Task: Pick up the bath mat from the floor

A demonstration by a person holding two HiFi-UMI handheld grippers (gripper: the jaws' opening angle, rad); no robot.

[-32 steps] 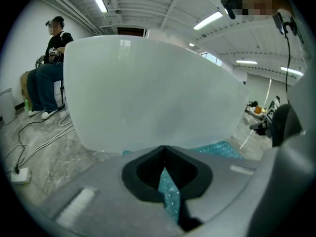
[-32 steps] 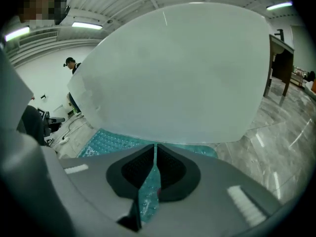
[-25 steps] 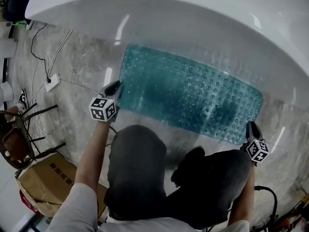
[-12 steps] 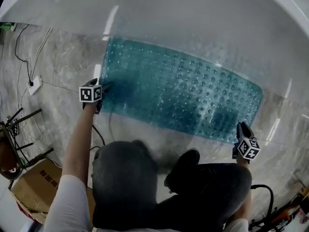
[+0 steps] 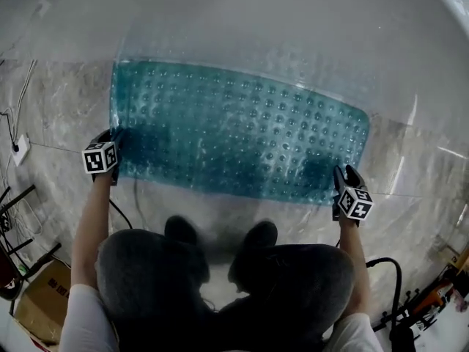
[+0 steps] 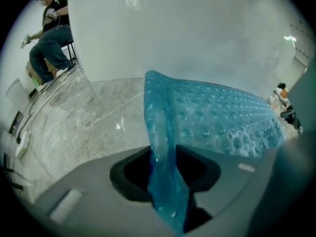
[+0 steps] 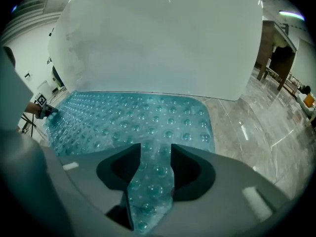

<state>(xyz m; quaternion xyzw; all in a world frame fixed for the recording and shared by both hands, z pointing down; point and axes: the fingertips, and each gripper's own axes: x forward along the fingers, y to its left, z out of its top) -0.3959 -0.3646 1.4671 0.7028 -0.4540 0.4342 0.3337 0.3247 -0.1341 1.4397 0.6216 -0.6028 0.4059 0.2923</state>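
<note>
My left tongs (image 6: 163, 158) are closing on a bunched fold of the bath mat (image 6: 217, 117), which stands upright between the jaws and touches both. My right tongs (image 7: 155, 154) are opening, with the mat's corner lying flat between the jaws. Ahead of both tongs the blue mat stretches over the marble floor (image 6: 84, 112) to the white tub (image 6: 187, 33) beyond.
</note>
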